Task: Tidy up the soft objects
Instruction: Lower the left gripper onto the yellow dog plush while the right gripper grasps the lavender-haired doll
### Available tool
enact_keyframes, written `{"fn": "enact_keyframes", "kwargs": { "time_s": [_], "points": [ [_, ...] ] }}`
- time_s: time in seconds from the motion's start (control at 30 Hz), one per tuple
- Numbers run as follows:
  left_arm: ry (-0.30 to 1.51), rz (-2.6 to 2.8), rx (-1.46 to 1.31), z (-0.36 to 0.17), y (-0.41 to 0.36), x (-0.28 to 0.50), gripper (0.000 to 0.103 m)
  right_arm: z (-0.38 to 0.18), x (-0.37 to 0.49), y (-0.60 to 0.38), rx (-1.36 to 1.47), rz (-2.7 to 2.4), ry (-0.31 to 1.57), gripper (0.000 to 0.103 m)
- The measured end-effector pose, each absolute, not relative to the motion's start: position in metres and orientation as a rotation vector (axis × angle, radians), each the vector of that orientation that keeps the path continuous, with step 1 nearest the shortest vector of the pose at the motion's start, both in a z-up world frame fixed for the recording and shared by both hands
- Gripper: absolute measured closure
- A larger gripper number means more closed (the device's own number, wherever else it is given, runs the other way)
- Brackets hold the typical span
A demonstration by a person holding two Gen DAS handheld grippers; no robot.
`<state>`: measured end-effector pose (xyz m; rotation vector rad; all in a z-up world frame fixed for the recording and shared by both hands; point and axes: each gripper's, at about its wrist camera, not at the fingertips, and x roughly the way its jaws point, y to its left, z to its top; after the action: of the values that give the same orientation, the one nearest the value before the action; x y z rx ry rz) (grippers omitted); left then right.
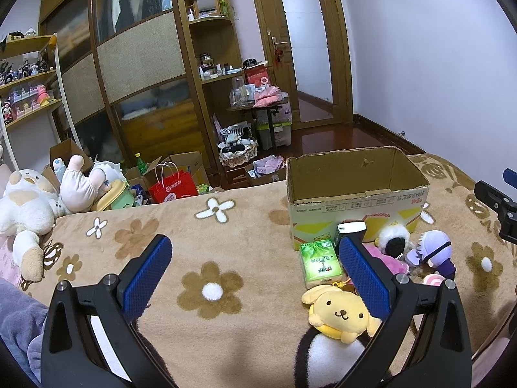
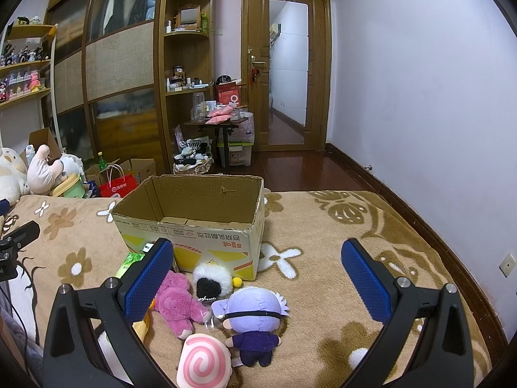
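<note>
1. The left tongs (image 1: 255, 258) hang above the bed's flowered blanket (image 1: 194, 242) with their blue pads wide apart and nothing between them.
2. The right tongs (image 2: 255, 262) are likewise spread wide and hold nothing, hovering over the cluster of toys.
3. An open cardboard box (image 2: 190, 216) sits on the blanket with nothing visible inside, its printed front facing the tongs.
4. Just in front of the box lie the soft toys: a pink plush (image 2: 177, 304), a white and black fluffy ball (image 2: 211, 279) touching it, a purple-haired doll (image 2: 255, 317) in dark clothes, and a pink swirl cushion (image 2: 203, 362) nearest the camera.
5. A yellow dog plush (image 1: 339, 313) lies on the blanket close to the left tongs' right finger.
6. A green tissue pack (image 1: 320, 262) lies beside the box's left front corner.
7. Larger stuffed animals (image 1: 29, 203) are piled at the bed's far left edge.
</note>
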<state>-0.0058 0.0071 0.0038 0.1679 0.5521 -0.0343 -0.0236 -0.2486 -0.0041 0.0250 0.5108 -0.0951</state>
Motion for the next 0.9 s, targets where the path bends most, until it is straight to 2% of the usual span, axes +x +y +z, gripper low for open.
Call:
{"fn": "enact_keyframes", "kwargs": {
  "time_s": [0.6, 0.9],
  "points": [
    [0.592, -0.059, 0.19, 0.002, 0.002, 0.003, 0.001, -0.006, -0.02, -0.252, 0.021, -0.101, 0.516, 0.0],
    [0.728, -0.122, 0.208, -0.022, -0.028, 0.032, 0.001, -0.024, 0.005, -0.264, 0.066, -0.109, 0.622, 0.0]
  ]
}}
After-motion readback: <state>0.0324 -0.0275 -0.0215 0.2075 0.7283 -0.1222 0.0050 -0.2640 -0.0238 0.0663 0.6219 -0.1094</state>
